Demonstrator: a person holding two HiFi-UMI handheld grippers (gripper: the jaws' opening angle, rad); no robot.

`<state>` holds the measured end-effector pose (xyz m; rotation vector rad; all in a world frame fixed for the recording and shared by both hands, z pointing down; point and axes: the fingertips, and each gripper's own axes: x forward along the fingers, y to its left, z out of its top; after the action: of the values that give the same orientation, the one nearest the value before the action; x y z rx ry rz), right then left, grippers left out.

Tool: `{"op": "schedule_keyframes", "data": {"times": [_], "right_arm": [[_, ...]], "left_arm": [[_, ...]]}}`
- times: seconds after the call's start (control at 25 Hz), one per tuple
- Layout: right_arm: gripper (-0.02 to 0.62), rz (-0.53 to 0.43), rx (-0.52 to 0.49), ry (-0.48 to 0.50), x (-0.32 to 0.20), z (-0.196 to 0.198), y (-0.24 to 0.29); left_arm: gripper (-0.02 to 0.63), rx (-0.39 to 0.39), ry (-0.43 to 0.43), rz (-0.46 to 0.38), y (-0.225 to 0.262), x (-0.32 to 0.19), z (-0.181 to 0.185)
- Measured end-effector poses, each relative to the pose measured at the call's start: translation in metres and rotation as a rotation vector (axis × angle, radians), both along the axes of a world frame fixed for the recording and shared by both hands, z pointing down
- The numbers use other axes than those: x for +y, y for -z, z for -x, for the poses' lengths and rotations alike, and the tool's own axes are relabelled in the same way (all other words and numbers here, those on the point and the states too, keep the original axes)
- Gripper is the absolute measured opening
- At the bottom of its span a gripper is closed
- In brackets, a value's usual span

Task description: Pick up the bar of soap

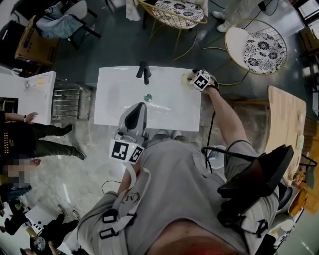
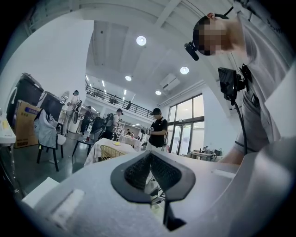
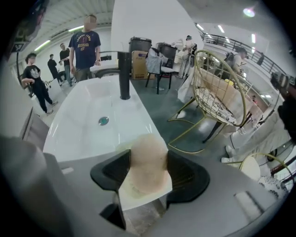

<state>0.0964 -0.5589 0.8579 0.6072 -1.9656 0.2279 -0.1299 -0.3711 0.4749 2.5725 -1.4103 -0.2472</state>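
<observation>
A pale beige bar of soap [image 3: 147, 162] sits between the black pads of my right gripper [image 3: 148, 170], which press on both its sides. It is at the white sink's [image 3: 83, 134] far right corner; whether it rests on the rim or hangs just above it I cannot tell. In the head view the right gripper [image 1: 193, 77] is at that same corner of the sink [image 1: 119, 107], its marker cube on top, with a sliver of soap [image 1: 188, 77] beside it. My left gripper [image 1: 135, 117] hovers at the sink's near edge and points up at the room, pads [image 2: 138, 172] together and empty.
A black faucet [image 1: 144, 72] stands at the sink's back edge, with a green drain [image 1: 147, 97] in the basin. Gold wire chairs [image 1: 174, 12] stand beyond the sink, a metal rack [image 1: 67, 102] to its left, a wooden table [image 1: 284, 124] to the right. People stand at the left.
</observation>
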Motion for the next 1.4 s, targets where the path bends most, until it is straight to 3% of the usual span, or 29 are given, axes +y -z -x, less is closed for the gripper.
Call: {"op": "schedule_keyframes", "data": {"times": [0.4,0.6,1.0,1.4], "right_arm": [[0.255,-0.217,-0.342,-0.21,-0.012,0.013,0.106],[0.255,-0.338,-0.484,-0.237,0.002,0.019,0.185],[0.255,-0.625,-0.709,-0.279,0.073,-0.001,0.366],[0.255,-0.818,-0.92,-0.355,0.168,-0.031,0.48]], "left_arm": [[-0.003,0.017,-0.041,-0.03,0.008,0.007,-0.015],[-0.003,0.031,-0.045,-0.04,0.013,0.01,-0.02],[-0.003,0.017,-0.078,-0.102,0.033,0.008,-0.03],[-0.003,-0.007,-0.136,-0.169,0.063,0.012,-0.042]]}}
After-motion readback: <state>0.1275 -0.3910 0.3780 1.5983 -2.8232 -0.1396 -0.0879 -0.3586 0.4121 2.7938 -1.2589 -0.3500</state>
